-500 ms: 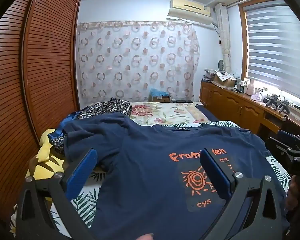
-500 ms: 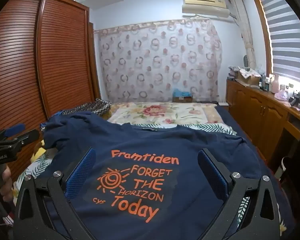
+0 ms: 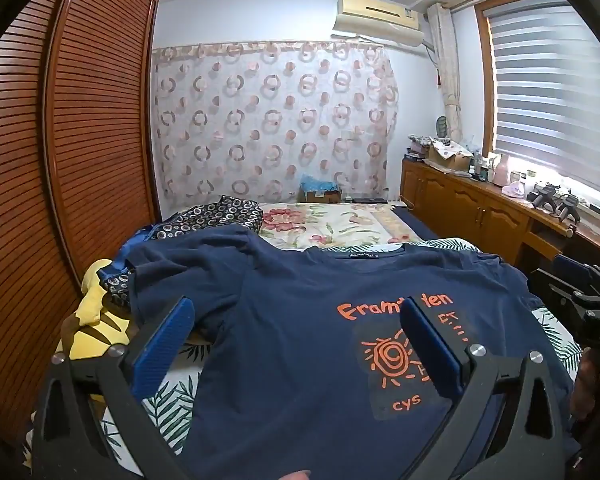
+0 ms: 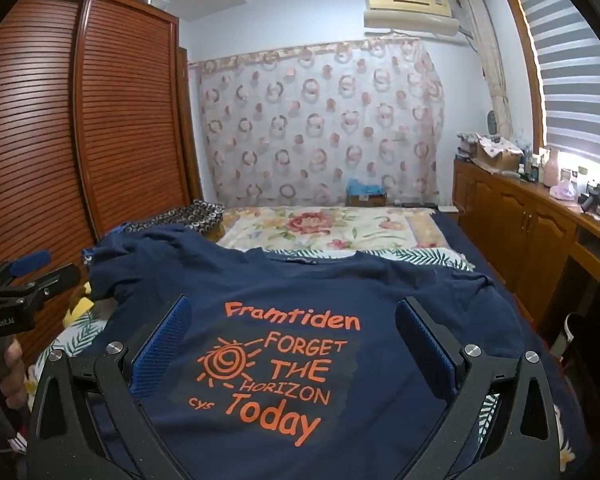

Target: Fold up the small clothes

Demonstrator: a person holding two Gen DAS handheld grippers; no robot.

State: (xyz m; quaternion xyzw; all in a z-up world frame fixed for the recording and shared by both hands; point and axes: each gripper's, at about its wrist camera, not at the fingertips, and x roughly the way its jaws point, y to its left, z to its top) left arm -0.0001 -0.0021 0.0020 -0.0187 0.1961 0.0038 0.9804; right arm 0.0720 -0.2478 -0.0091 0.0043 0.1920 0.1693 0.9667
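Note:
A navy T-shirt (image 3: 300, 320) with orange print lies spread face up on the bed, collar away from me; it also fills the right wrist view (image 4: 300, 292). My left gripper (image 3: 296, 320) is open and empty, held above the shirt's left half. My right gripper (image 4: 292, 320) is open and empty above the printed chest. The left gripper also shows at the left edge of the right wrist view (image 4: 24, 276), and the right gripper at the right edge of the left wrist view (image 3: 580, 292). The shirt's left sleeve (image 3: 168, 268) is rumpled.
A yellow garment (image 3: 92, 316) and a dark ring-patterned cloth (image 3: 212, 218) lie at the bed's left, beside the wooden wardrobe (image 3: 60, 160). A floral cover (image 3: 332, 224) lies beyond the shirt. A wooden cabinet (image 3: 480, 212) with clutter runs along the right under the window.

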